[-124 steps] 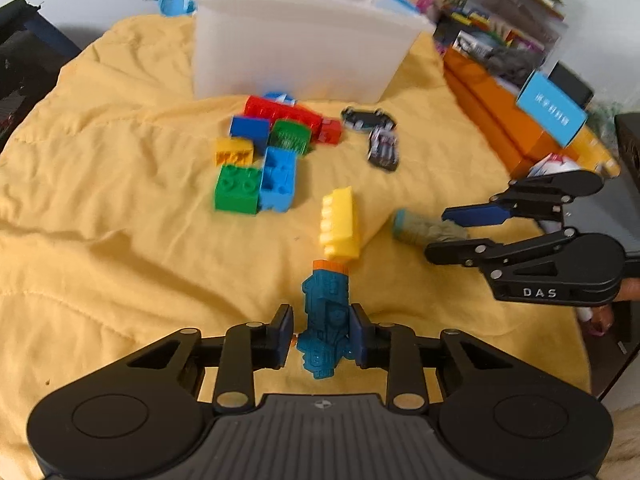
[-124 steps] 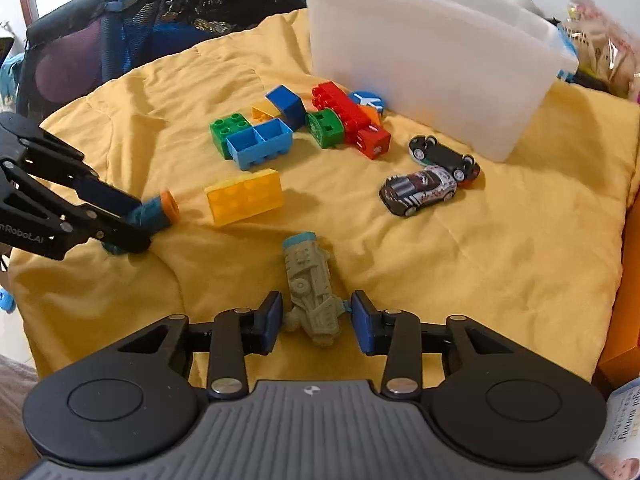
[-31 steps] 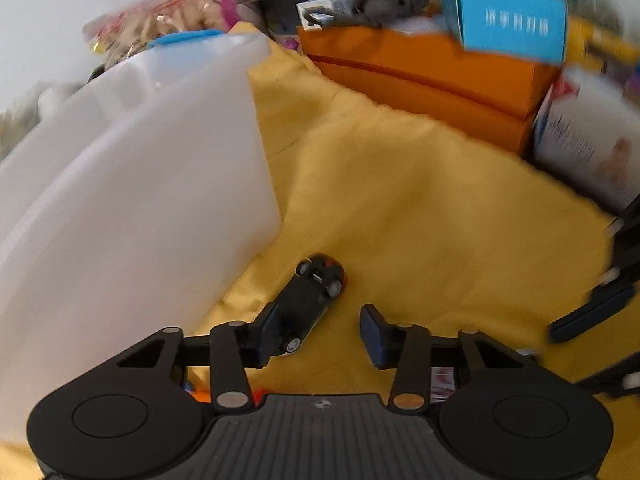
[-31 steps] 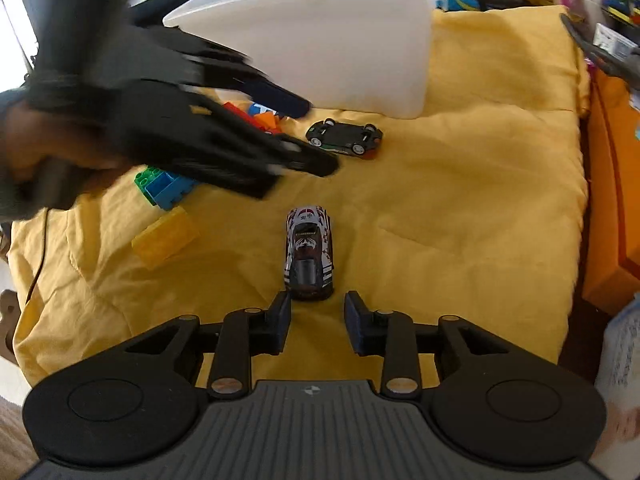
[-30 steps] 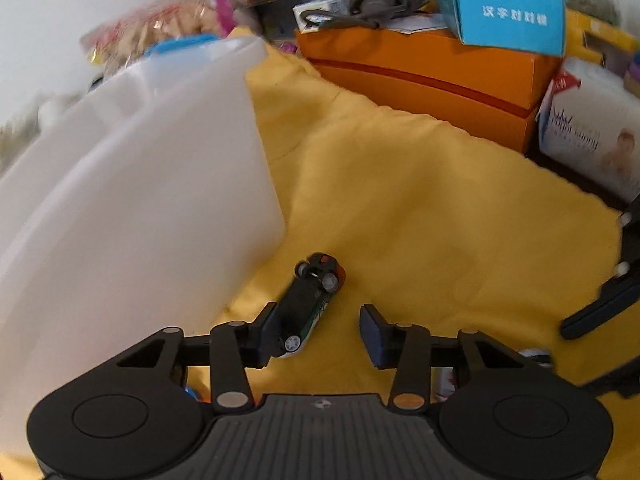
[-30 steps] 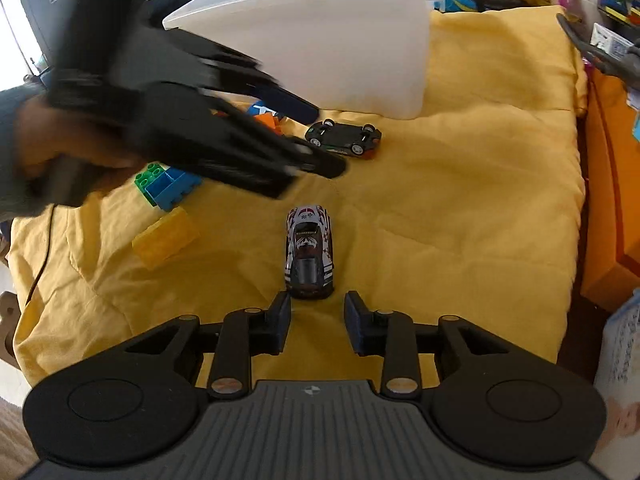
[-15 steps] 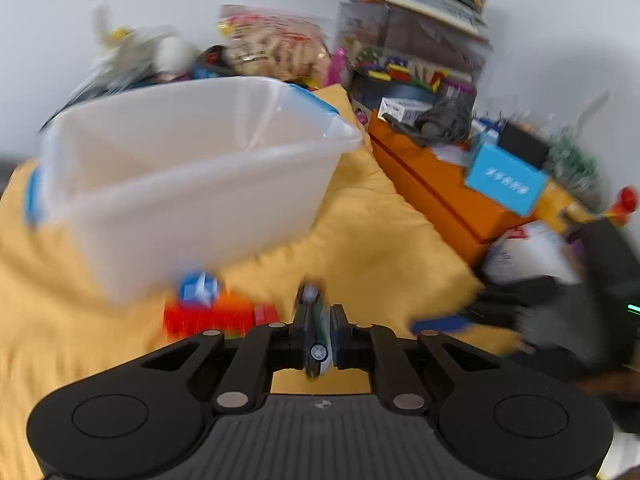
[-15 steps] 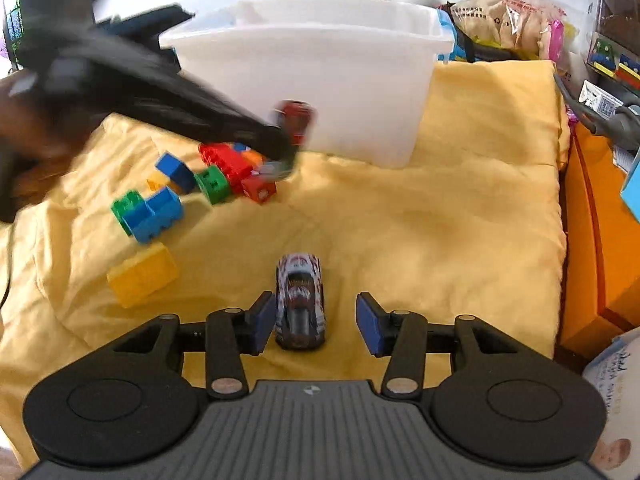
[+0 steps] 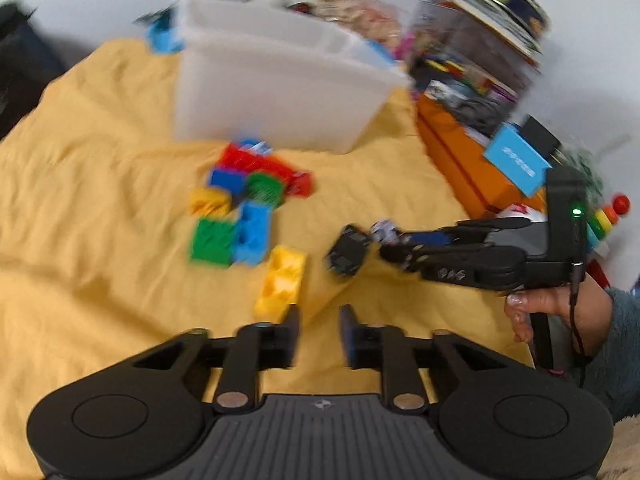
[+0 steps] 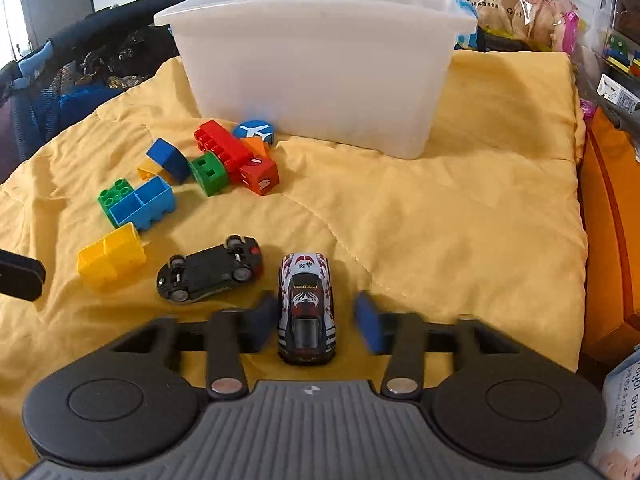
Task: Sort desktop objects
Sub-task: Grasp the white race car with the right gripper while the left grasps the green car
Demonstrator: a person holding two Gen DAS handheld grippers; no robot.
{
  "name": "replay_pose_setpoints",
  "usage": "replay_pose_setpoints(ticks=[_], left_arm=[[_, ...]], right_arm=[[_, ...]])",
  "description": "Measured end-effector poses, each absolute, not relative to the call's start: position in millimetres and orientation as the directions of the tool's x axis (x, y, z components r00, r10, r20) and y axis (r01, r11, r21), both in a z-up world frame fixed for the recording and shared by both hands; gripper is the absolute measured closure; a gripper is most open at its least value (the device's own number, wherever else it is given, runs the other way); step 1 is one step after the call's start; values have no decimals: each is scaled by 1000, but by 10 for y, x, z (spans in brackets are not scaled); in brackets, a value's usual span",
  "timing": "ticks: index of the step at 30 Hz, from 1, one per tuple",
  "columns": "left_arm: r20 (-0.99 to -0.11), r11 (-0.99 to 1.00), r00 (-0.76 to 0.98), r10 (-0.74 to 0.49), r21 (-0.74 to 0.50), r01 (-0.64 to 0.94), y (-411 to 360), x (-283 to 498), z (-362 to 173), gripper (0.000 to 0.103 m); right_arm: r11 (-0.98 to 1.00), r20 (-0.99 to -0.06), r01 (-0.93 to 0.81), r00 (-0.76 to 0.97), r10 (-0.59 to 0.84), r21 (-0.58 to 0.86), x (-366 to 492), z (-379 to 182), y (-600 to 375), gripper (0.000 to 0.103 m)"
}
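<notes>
A white, red-patterned toy car (image 10: 306,308) stood upright on the yellow cloth; a black toy car (image 10: 210,269) lay overturned beside it, near scattered bricks (image 10: 138,204).

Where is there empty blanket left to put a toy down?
The widest bare patch of yellow blanket runs from the white bin to the orange boxes, right of the white race car. It is crowded on the left: bricks, then the upside-down black car.

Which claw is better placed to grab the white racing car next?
Right claw: it is open and already straddles the white patterned racing toy car. The left claw is open over bare yellow cloth, farther off.
</notes>
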State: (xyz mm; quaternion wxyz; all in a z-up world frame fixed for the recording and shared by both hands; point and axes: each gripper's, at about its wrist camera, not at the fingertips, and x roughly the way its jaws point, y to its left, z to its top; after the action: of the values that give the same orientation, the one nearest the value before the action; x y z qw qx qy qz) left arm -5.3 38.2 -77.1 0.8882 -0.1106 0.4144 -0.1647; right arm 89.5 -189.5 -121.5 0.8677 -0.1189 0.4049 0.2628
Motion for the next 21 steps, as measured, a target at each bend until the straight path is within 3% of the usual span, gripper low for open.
replay_pose_setpoints(ticks=[3,6,13,15,17,21], left_arm=[[-698,926,614,-368,-218,308,107,46,-700,60],[-716,911,619,-321,-55,409,-274,200,-753,59],[-752,868,627,-204,157,471,-702,534,-1064,60],[-762,876,608,-222,118,467,-645,619,-1108,66],[-769,907,581,-266,3,421,-470,701,-1090,81],[-732,860,454,-509,-408,306,-19,775,-1049,84]], right_arm=[[835,-770,-550,533,351,-1,866,-1198,-1916,70],[837,-776,-547,531,340,-7,807,-1179,-1922,70],[843,-783,-537,537,312,-32,600,-1175,-1971,70],[854,-785,-520,535,313,-15,573,-1181,-2007,70],[857,-783,-515,539,311,-14,544,-1180,-2015,70],[854,-780,-518,548,302,-34,500,-1179,-2004,70]])
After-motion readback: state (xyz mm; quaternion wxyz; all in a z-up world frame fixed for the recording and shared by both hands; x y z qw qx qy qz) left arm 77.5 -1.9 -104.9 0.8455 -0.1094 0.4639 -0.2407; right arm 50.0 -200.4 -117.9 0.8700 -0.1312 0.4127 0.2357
